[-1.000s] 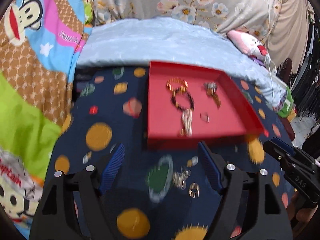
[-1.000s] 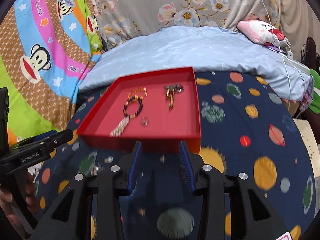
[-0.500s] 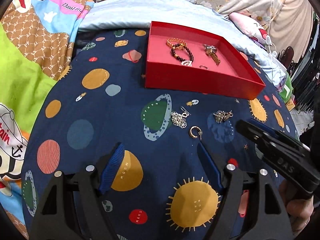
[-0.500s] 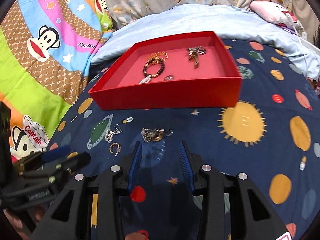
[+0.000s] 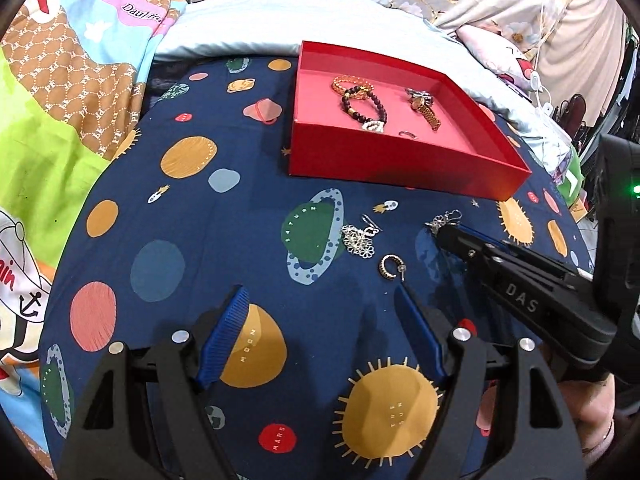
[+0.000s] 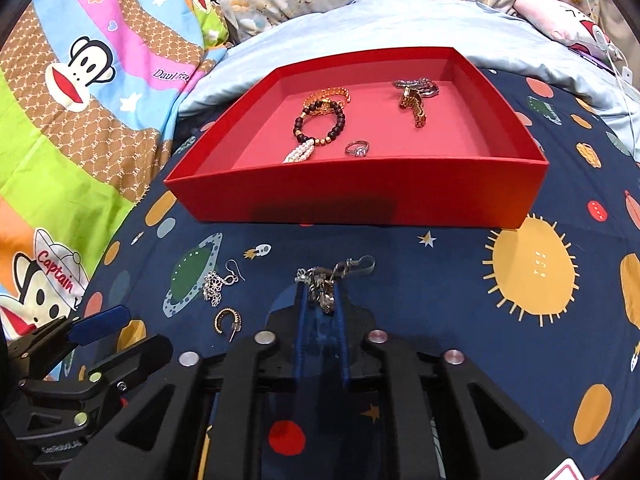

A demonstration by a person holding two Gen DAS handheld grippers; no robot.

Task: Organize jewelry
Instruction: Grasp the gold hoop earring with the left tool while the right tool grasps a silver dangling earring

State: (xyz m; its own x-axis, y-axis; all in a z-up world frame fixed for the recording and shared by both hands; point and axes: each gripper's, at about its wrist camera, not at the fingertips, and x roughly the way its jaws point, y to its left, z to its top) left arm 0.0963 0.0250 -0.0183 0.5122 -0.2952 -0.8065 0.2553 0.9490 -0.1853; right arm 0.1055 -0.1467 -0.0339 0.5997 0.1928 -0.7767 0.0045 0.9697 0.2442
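A red tray (image 6: 360,200) (image 5: 400,172) on the planet-print cloth holds a dark bead bracelet (image 6: 320,122), a gold bracelet (image 6: 328,94), a watch (image 6: 414,98) and a ring (image 6: 357,148). My right gripper (image 6: 320,300) is shut on a silver dangling earring (image 6: 320,286) just in front of the tray; it shows in the left wrist view (image 5: 444,224) too. A silver flower earring (image 5: 358,238) (image 6: 216,284) and a gold hoop earring (image 5: 390,266) (image 6: 228,320) lie on the cloth. My left gripper (image 5: 320,320) is open, just short of the hoop.
The navy planet cloth (image 5: 224,240) covers a rounded surface that drops away at its sides. A cartoon monkey blanket (image 6: 80,92) lies to the left, a pale blue pillow (image 6: 380,24) behind the tray, and a pink plush (image 6: 568,20) at the back right.
Both grippers pulled back from the tray toward the loose earrings. My right gripper closed on the silver dangling earring. My left gripper stayed open.
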